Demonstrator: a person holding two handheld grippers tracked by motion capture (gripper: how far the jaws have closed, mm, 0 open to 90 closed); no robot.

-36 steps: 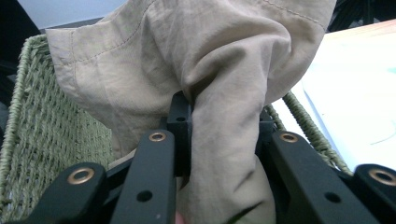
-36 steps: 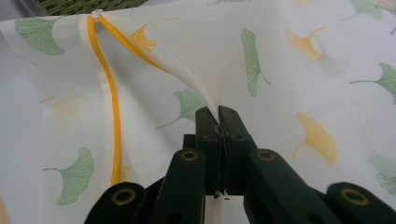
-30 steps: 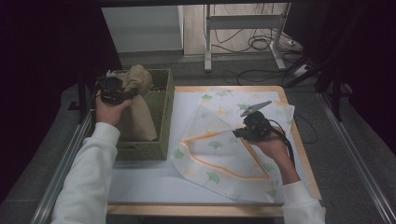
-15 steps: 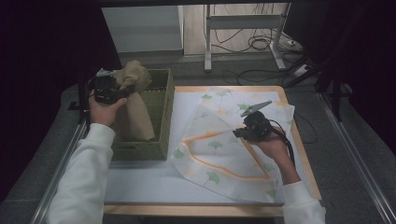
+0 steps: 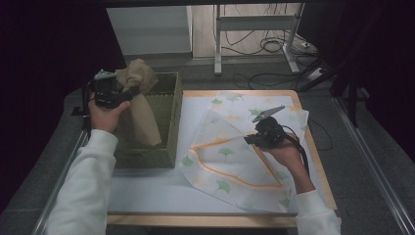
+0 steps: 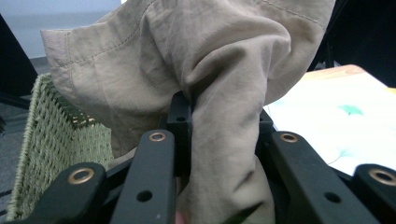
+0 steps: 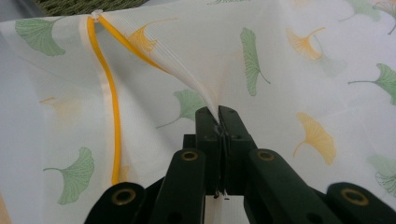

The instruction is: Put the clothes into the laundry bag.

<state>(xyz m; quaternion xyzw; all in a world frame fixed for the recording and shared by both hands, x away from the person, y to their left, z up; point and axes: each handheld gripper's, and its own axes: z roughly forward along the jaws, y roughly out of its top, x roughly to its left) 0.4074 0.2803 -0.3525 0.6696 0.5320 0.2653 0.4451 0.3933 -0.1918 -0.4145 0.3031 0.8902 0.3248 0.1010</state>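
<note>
Moved: left gripper [image 5: 128,91] with the tan cloth [image 5: 142,115] sits higher and further toward the table's left edge than a second ago; cloth is drawn further up out of the basket [image 5: 169,139].
Unchanged: right gripper [image 5: 248,139], same spot on the bag, same pinch.
Basket: green woven, open top, left part of the table [image 5: 147,188]. Holds the lower end of the tan cloth; upper end bunched above the rim at the left gripper.
Left jaws: clamped on a thick fold of tan cloth [image 6: 224,116], part-closed with the fabric bunched between them; basket wall [image 6: 42,154] just beside in the left gripper view.
Bag: white mesh laundry bag [image 5: 240,161], green and orange leaf print, orange-edged opening [image 5: 215,169], lying flat right of the basket, one corner touching it.
Bag contents: can't tell; looks flat.
Right jaws: together, pinching a thin ridge of bag fabric [image 7: 205,95], pulled up into a small peak; orange trim [image 7: 109,107] runs to the left of it.
Right gripper spot: mid-bag, well apart from the basket.
</note>
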